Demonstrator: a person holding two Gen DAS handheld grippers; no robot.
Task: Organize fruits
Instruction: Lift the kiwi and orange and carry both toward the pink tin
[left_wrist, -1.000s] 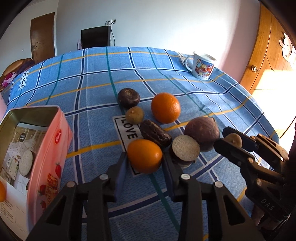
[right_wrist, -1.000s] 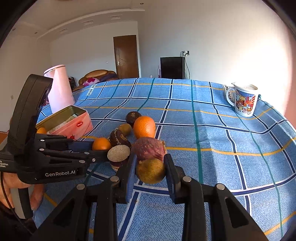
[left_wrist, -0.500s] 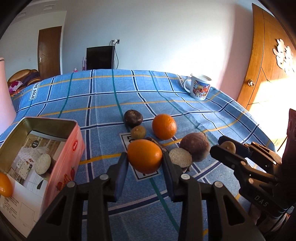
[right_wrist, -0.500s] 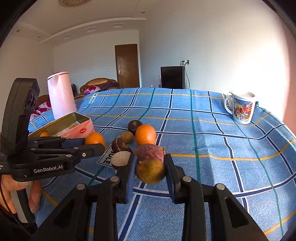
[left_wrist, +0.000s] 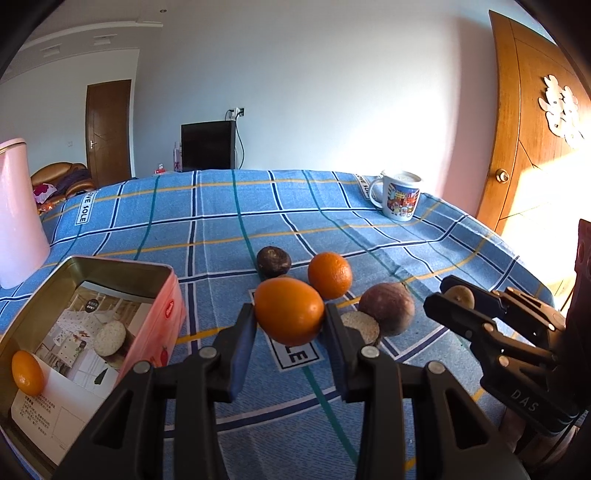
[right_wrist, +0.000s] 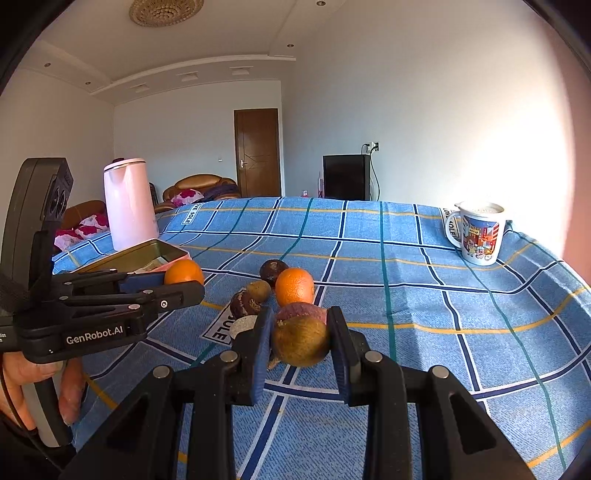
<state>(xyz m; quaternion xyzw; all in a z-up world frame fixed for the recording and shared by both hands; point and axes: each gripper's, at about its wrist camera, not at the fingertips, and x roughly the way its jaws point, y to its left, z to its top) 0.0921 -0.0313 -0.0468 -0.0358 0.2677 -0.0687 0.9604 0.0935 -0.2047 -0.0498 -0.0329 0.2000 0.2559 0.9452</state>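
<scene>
My left gripper is shut on an orange and holds it above the blue checked tablecloth, right of the open pink tin. My right gripper is shut on a brownish-green round fruit, also lifted. On the cloth lie a second orange, a dark round fruit, a purple fruit and a cut half fruit. The tin holds a small orange and a cut half fruit.
A printed mug stands at the far right of the table. A pink kettle stands behind the tin at the left. A wooden door is beyond the table's right edge.
Both grippers have risen with their fruits: the orange and the brownish-green fruit have left the pile and hang above the cloth. The left gripper has drifted toward the tin.
</scene>
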